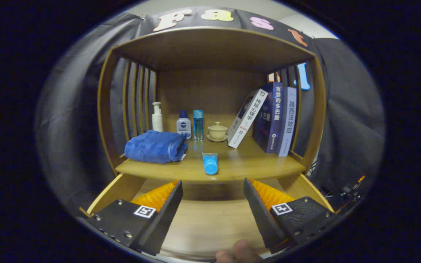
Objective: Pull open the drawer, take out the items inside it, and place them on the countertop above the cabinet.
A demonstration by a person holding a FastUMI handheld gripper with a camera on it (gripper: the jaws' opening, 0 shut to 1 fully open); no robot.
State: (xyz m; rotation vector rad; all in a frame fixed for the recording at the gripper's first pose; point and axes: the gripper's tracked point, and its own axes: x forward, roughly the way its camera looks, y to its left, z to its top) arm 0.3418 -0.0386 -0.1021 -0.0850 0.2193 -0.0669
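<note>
The wooden drawer [119, 188] stands pulled open below the countertop [254, 166], and its bare bottom shows between and under my fingers. My gripper [212, 188] is open, hovering over the drawer with nothing between its fingers. On the countertop just beyond the fingers lies a small blue tube [210, 163], cap end toward me. A folded blue towel [155, 147] lies to its left on the same surface.
Toward the back of the countertop stand a white pump bottle [156, 117], a small blue-capped bottle [183, 123], a clear blue bottle [198, 124] and a lidded tea cup [217, 132]. Books [269, 118] lean at the right. A person's fingertips [238, 252] show by the drawer front.
</note>
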